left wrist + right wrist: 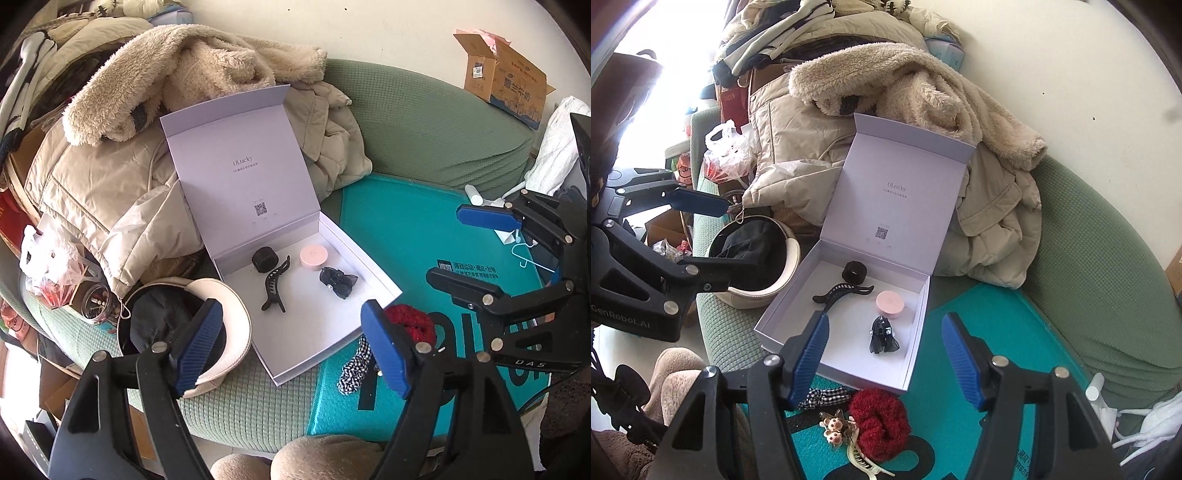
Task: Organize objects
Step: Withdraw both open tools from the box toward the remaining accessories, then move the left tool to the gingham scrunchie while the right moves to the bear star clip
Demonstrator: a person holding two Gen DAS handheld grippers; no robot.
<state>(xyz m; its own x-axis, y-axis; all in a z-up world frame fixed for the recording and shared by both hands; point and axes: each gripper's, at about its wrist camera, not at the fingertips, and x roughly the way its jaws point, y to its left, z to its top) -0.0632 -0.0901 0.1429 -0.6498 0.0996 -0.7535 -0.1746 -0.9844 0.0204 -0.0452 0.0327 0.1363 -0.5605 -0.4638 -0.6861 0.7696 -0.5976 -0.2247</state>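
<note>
An open white gift box [317, 314] [846, 347] lies on the sofa with its lid up. Inside it are a black hair claw [275, 286] [842, 291], a black round band [265, 258] [855, 275], a pink round case [314, 255] [890, 303] and a black bow clip [338, 282] [882, 332]. On the teal mat in front of the box lie a red scrunchie [410, 321] [881, 424], a checkered scrunchie [354, 369] [827, 397], a flower clip [834, 430] and a beige claw [864, 463]. My left gripper [291, 347] [709, 238] is open and empty over the box's near corner. My right gripper [886, 360] [476, 254] is open and empty above the box's front edge.
Beige coats and a fleece [177, 74] [923, 85] are piled behind the box. A cream cap with a dark lining [221, 314] [757, 258] sits left of it. A cardboard carton [506, 77] stands on the green sofa back. A plastic bag [51, 266] lies far left. A person's knees [325, 458] are at the bottom edge.
</note>
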